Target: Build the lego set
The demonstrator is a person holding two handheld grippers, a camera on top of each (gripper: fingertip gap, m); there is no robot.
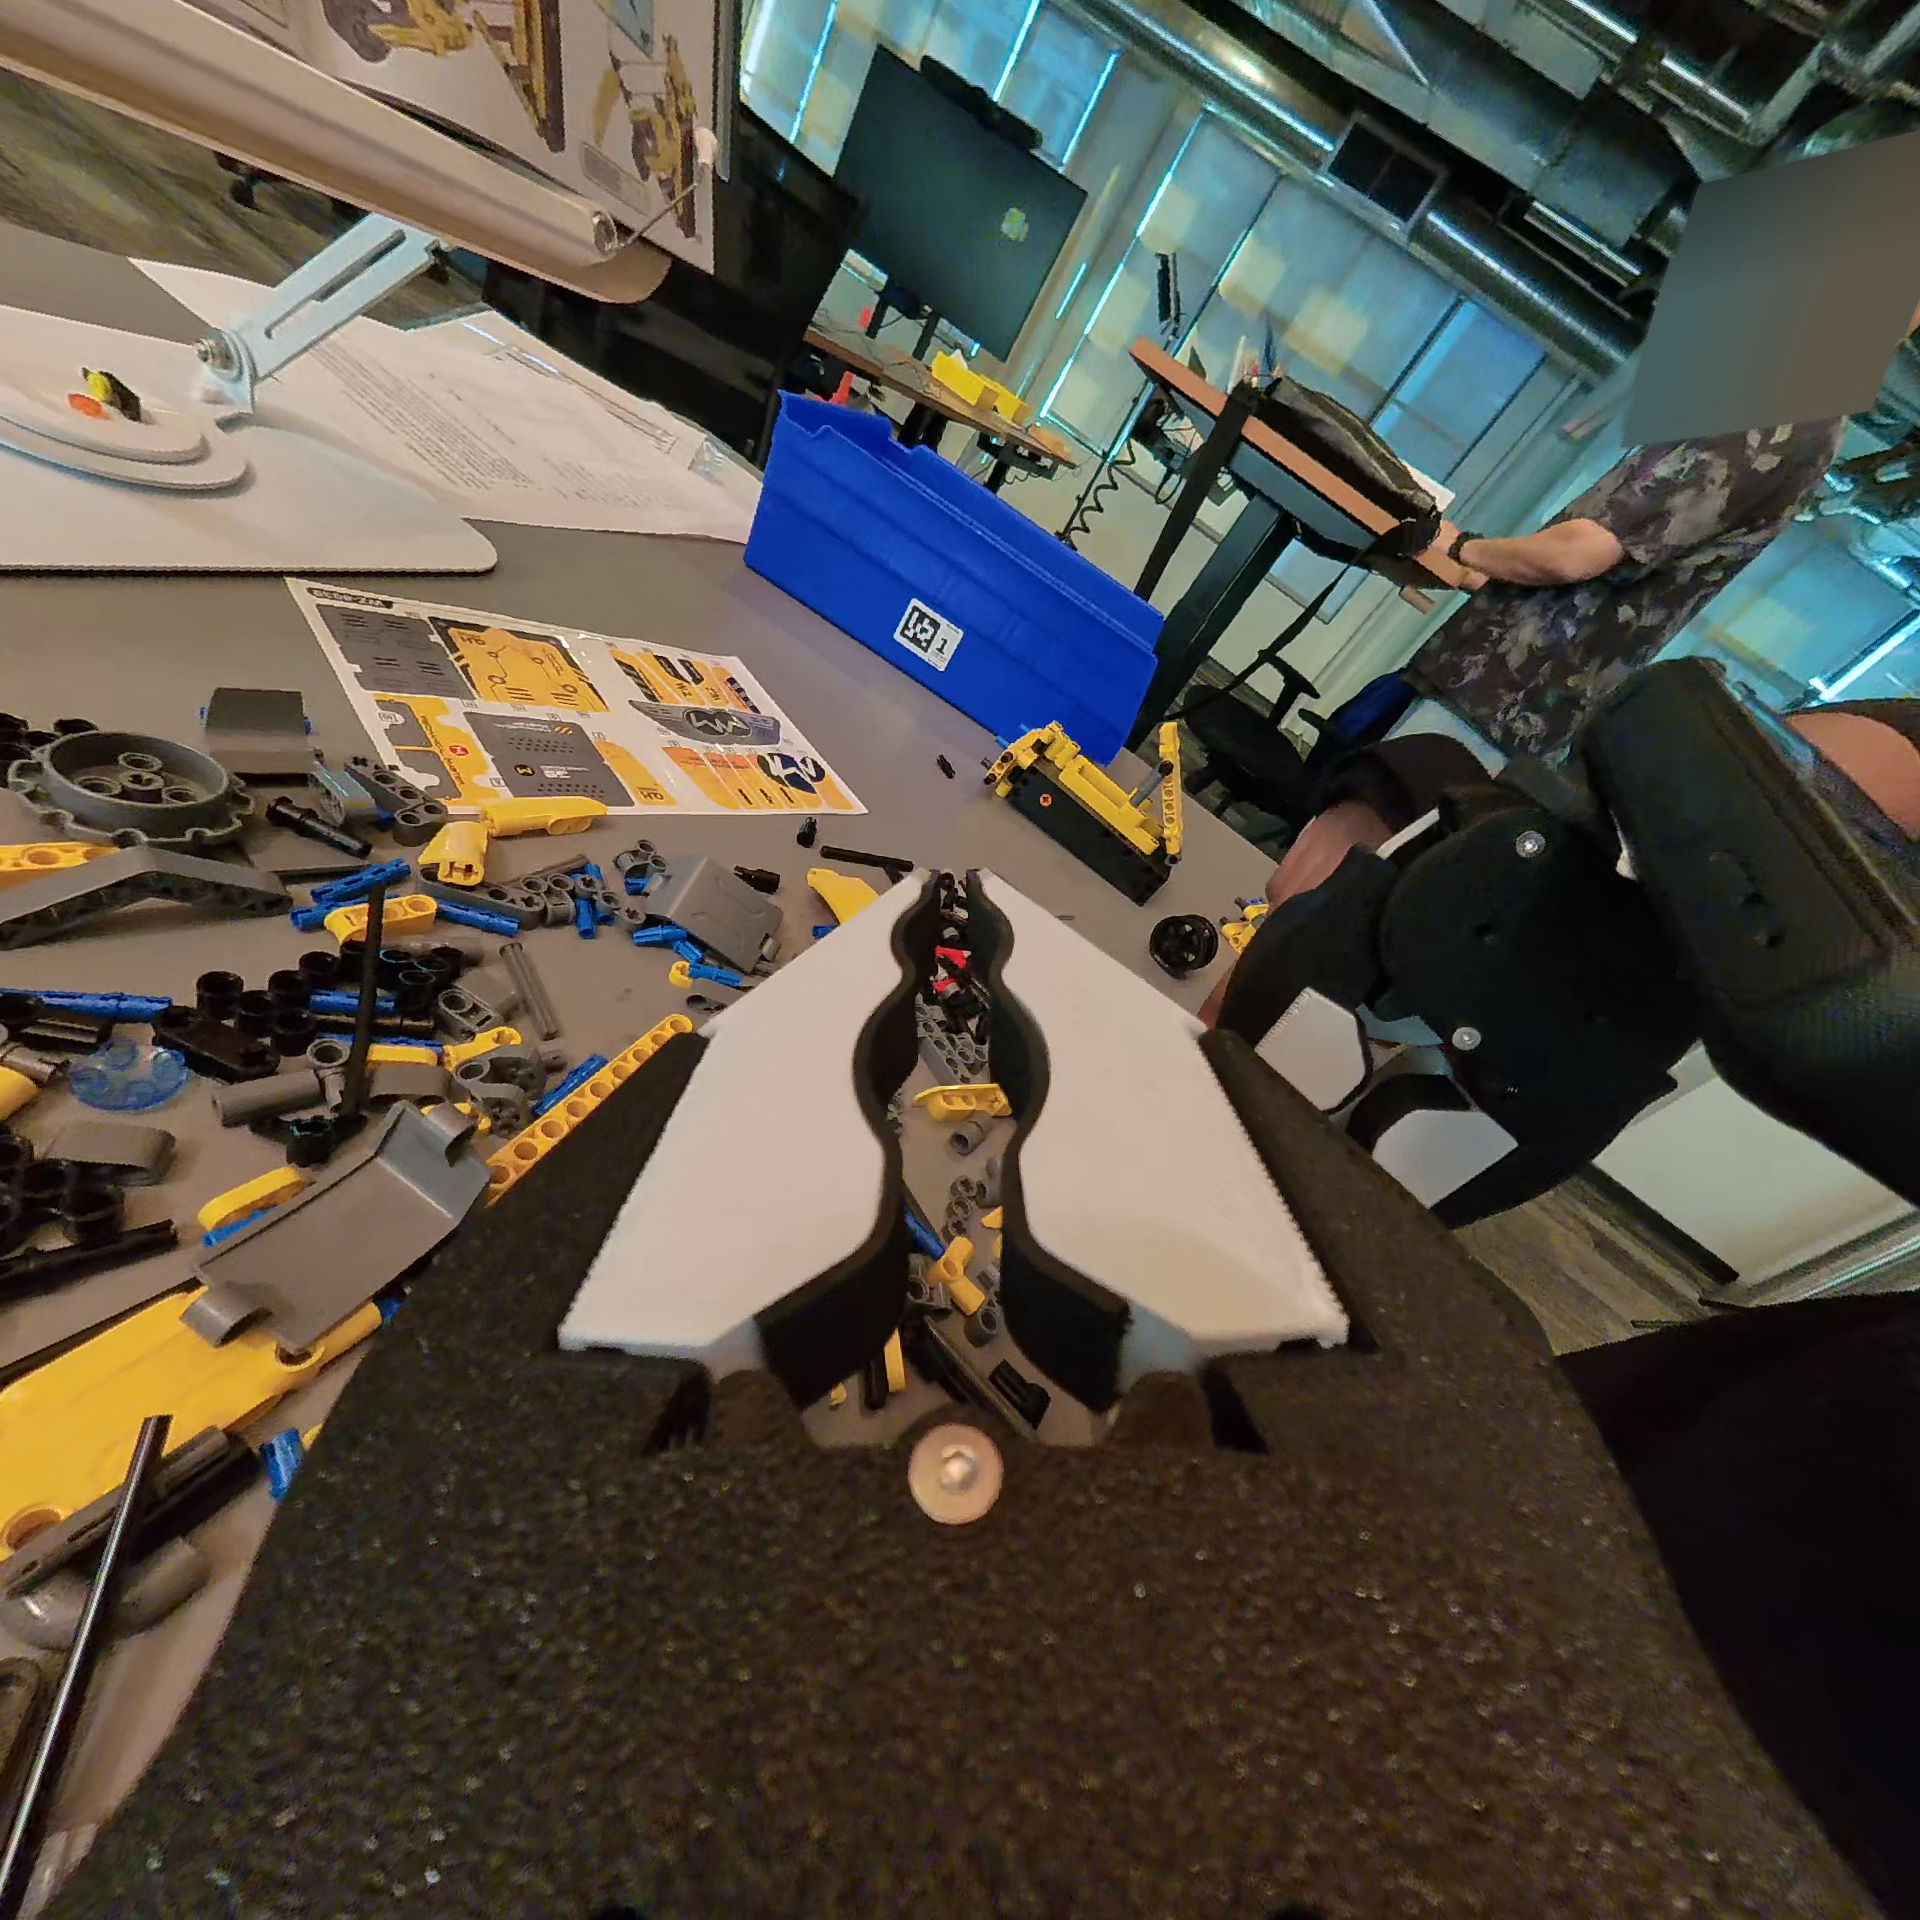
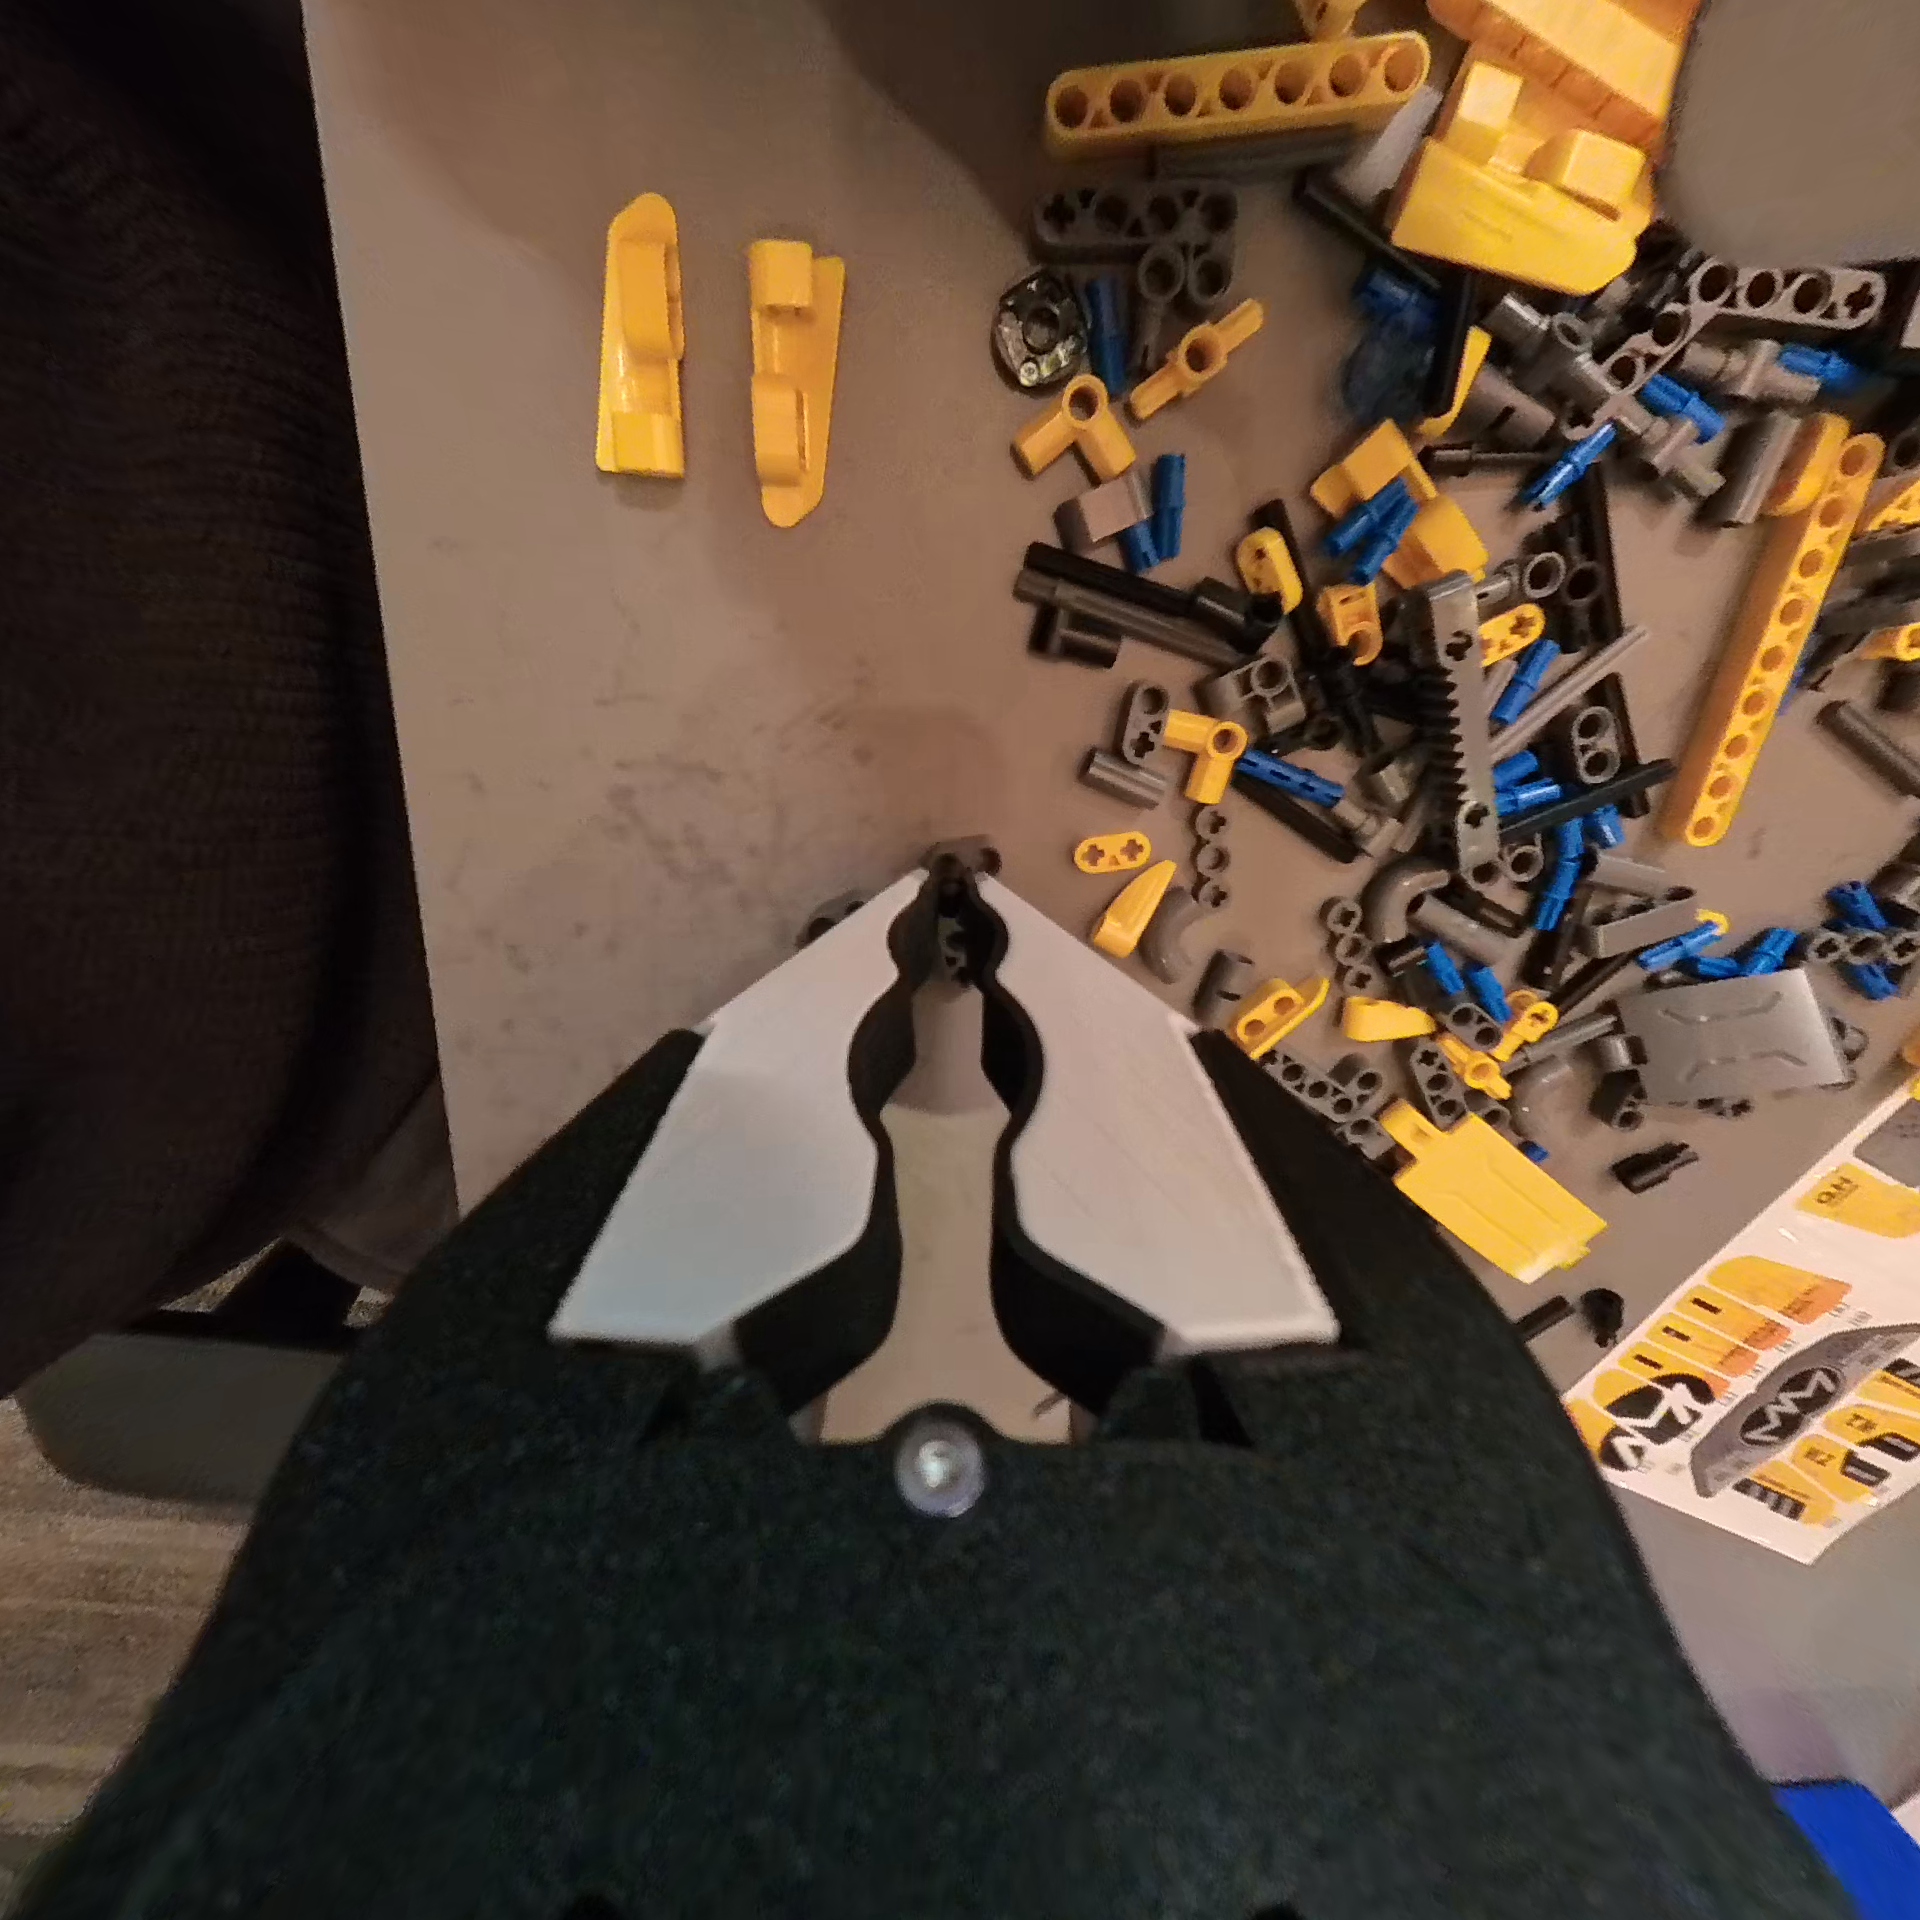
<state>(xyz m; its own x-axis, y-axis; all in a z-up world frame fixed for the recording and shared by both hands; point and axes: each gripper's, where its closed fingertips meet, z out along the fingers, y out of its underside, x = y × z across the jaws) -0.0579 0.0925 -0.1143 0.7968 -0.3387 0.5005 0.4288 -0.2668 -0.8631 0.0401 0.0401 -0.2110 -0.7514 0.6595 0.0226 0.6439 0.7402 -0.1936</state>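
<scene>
My left gripper (image 1: pixel 948 883) is tilted over a grey table (image 1: pixel 997 727). Its jaws are shut on a small black part with red bits (image 1: pixel 948 940) between the pads. A pile of loose yellow, grey, black and blue building parts (image 1: pixel 364 987) lies to its left. My right gripper (image 2: pixel 951 883) points down at the table (image 2: pixel 623 675), shut on a small dark grey part (image 2: pixel 961 854) that sticks out past the tips. It also shows in the left wrist view (image 1: pixel 1507 935), held by a hand at the right. Two yellow panels (image 2: pixel 641 332) (image 2: pixel 792 374) lie side by side beyond it.
A blue bin (image 1: pixel 935 582), a sticker sheet (image 1: pixel 571 696) and a yellow and black sub-assembly (image 1: pixel 1091 810) lie at the back. A white stand base (image 1: pixel 104 447) sits far left. The parts pile (image 2: pixel 1507 675) fills the right. A person (image 1: pixel 1621 582) stands behind the table. The tips of one gripper are about 15 cm away from the tips of the other.
</scene>
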